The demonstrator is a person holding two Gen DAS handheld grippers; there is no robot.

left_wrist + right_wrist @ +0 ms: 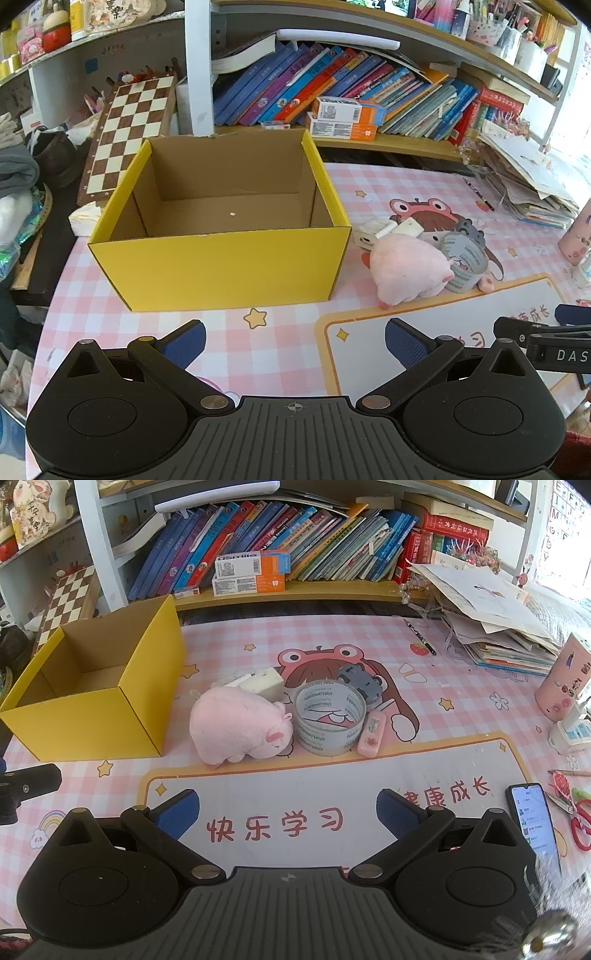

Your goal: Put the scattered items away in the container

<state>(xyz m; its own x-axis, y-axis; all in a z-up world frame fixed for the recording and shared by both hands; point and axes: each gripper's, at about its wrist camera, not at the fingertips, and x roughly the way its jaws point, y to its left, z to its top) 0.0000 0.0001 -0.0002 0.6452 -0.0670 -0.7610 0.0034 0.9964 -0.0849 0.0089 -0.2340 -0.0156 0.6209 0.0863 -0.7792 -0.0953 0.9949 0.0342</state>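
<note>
Box (221,266), yellow outside and plain cardboard inside, stands open on the pink checked mat (280,350), with nothing in it but a small white speck on its floor. In the right wrist view the box (92,716) sits at the left of the mat (461,686).

Just right of the box lies a cluster of loose items. A pink plush pig (240,725) lies nearest the box, and a roll of tape (328,716) stands touching the pig's snout side. A pink eraser (372,734) lies against the tape on its far side. Behind the pig sits a white block (264,685), and behind the tape a grey toy car (360,683). From the left wrist view the pig (406,269) and tape (463,264) show the same grouping.

The left gripper (293,341) hovers over the mat in front of the box, fingers spread wide, holding nothing. The right gripper (288,812) hovers in front of the cluster, fingers likewise wide apart and empty.

A phone (532,818) lies on the mat at the right, with scissors (576,812) beside it.
</note>
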